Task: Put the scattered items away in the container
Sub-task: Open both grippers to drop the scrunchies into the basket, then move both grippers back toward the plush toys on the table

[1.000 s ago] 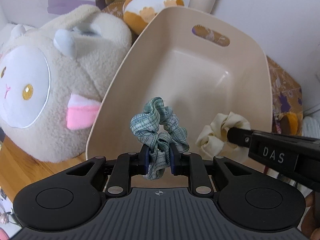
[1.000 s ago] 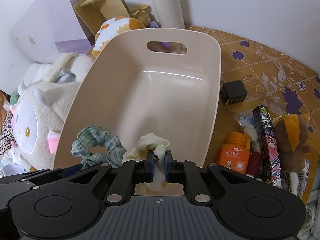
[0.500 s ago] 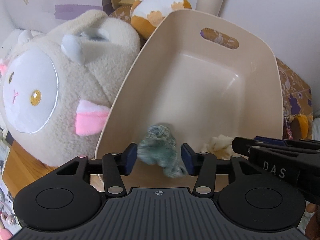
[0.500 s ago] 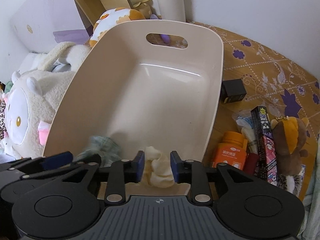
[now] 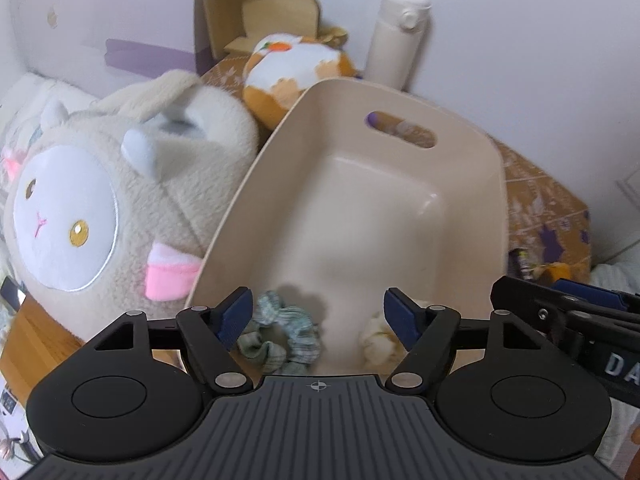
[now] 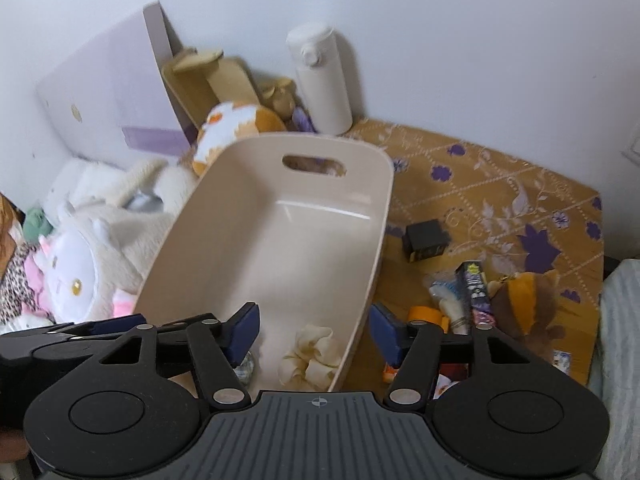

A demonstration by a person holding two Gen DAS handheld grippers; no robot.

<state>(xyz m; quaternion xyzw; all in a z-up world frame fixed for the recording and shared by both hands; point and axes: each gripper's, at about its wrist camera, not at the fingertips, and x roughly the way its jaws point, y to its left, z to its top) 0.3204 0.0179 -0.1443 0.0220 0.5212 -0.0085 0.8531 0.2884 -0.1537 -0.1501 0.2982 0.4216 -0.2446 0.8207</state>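
- The beige bin [image 6: 276, 240] stands on the patterned worktop [image 6: 500, 184], its handle slot at the far end; both grippers hang above its near end, so whatever they let go lands inside.
- Left gripper [image 5: 318, 314]: jaws spread and opening, nothing pinched. The green scrunchie [image 5: 280, 340] lies loose on the bin floor below them, touching neither pad.
- Right gripper [image 6: 314, 328]: jaws also spread and opening, empty. The cream scrunchie [image 6: 310, 354] lies on the bin floor against the right wall, clear of both pads.
- The two scrunchies sit near each other at the near end, apart; the rest of the bin is bare, leaving room for more.
- In the bin: two scrunchies, one green, one cream.
- Loose on the worktop right of the bin, likely next to tidy: one black box [image 6: 426, 240], one orange bottle [image 6: 426, 316], one dark printed pack [image 6: 476, 288], one brown plush [image 6: 524, 300], plus a small wrapped thing I cannot identify.
- Left of the bin: one large sheep plush [image 5: 116, 208], pressed against the bin's left wall.
- Behind: one orange-and-white plush [image 5: 296, 68], one white flask [image 5: 396, 40] upright by the wall.
- Grippers: two, both empty.
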